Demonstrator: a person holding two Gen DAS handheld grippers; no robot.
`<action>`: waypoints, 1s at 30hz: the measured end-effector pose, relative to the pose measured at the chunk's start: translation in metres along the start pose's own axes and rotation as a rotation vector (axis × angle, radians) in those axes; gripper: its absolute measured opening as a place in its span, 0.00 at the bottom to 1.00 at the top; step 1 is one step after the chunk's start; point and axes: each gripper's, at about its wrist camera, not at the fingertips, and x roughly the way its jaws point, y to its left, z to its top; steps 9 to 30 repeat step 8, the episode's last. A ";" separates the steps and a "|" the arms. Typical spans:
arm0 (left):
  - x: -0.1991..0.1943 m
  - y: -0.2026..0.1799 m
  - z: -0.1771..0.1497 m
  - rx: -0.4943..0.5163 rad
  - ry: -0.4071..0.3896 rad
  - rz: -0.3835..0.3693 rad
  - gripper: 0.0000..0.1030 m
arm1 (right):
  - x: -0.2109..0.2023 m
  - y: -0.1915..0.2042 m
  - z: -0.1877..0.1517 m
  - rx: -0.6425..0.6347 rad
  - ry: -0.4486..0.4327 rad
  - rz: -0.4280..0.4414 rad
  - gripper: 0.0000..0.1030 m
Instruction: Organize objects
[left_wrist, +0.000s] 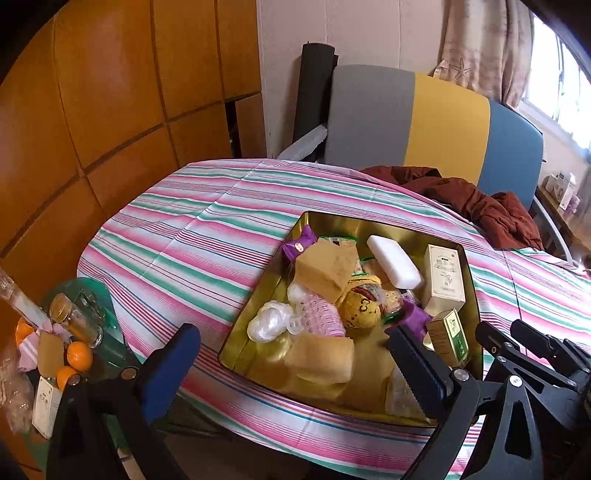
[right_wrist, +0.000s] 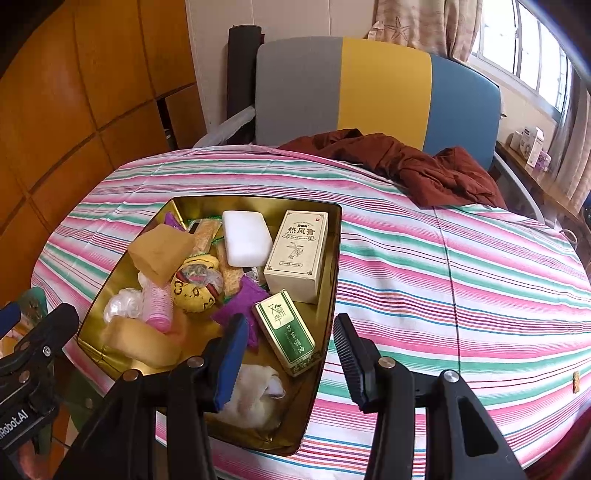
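Note:
A gold metal tray (right_wrist: 334, 266) sits on the striped tablecloth (right_wrist: 461, 266) and holds several items: a cream box (right_wrist: 297, 254), a green box (right_wrist: 286, 330), a white soap bar (right_wrist: 245, 238), a yellow pouch (right_wrist: 195, 286), a pink roller (right_wrist: 159, 304), a tan block (right_wrist: 160, 251). The tray also shows in the left wrist view (left_wrist: 474, 295). My right gripper (right_wrist: 291, 354) is open and empty over the tray's near right corner, above the green box. My left gripper (left_wrist: 291, 363) is open and empty over the tray's near left edge.
A dark red cloth (right_wrist: 417, 166) lies at the table's far side before a grey, yellow and blue chair back (right_wrist: 376, 88). A small glass side table (left_wrist: 99, 343) at lower left holds oranges (left_wrist: 79, 356), a jar and packets. A wooden wall stands left.

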 end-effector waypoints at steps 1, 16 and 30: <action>0.000 -0.001 0.000 0.001 0.000 -0.009 1.00 | 0.000 0.000 0.000 0.003 0.001 -0.003 0.47; -0.001 -0.005 -0.003 0.008 -0.016 0.003 1.00 | 0.002 -0.002 0.000 0.008 0.004 -0.005 0.47; -0.001 -0.005 -0.003 0.008 -0.016 0.003 1.00 | 0.002 -0.002 0.000 0.008 0.004 -0.005 0.47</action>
